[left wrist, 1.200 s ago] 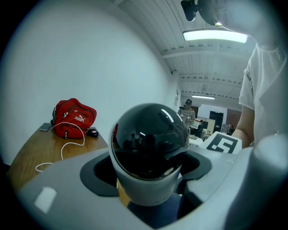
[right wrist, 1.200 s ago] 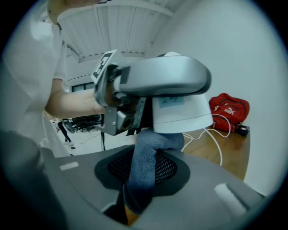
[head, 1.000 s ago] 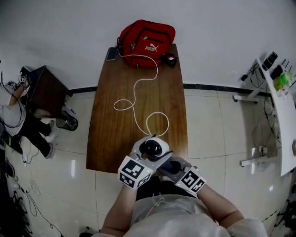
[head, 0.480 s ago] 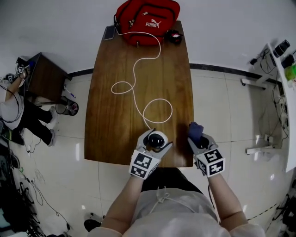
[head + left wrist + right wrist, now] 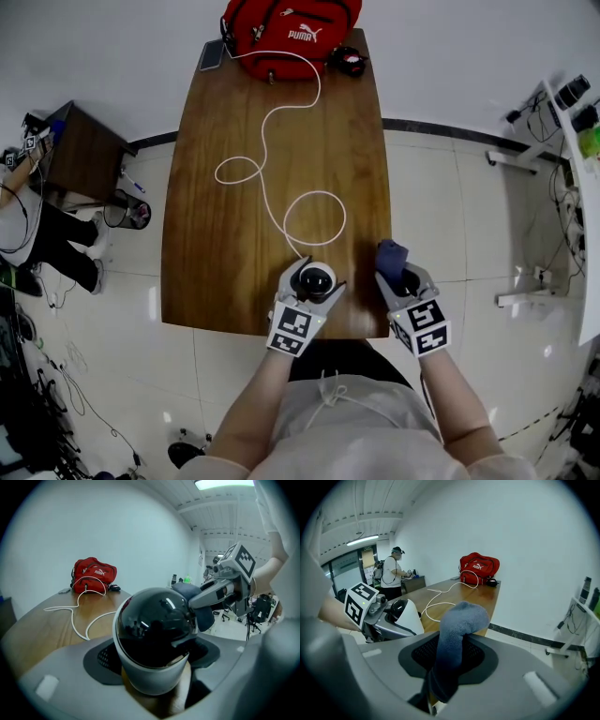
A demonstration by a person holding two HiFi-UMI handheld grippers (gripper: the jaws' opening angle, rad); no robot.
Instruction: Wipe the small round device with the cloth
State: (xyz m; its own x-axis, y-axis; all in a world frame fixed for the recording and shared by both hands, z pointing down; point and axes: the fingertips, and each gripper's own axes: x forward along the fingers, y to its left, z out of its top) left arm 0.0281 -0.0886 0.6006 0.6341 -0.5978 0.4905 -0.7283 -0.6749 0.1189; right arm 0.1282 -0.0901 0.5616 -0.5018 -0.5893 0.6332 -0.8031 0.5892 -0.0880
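The small round device [image 5: 315, 279] is a white ball with a glossy black face [image 5: 154, 630]; its white shell [image 5: 408, 614] also shows in the right gripper view. My left gripper [image 5: 313, 288] is shut on it near the front edge of the wooden table [image 5: 216, 244]. A white cable [image 5: 272, 202] runs from the device toward the back. My right gripper [image 5: 397, 272] is shut on a dark blue cloth [image 5: 454, 639], which sticks up out of the jaws [image 5: 391, 256]. It hovers at the table's front right corner, a short way right of the device, not touching it.
A red bag [image 5: 291, 26] and a phone [image 5: 210, 54] lie at the table's far end, with a small dark object [image 5: 348, 60] beside the bag. A dark cabinet [image 5: 82, 150] and a person [image 5: 28, 234] are left of the table. Shelving [image 5: 572, 150] stands on the right.
A second ago the two grippers were close together, the cloth beside the device. My right gripper has since moved right, away from the device. The left gripper still holds the device.
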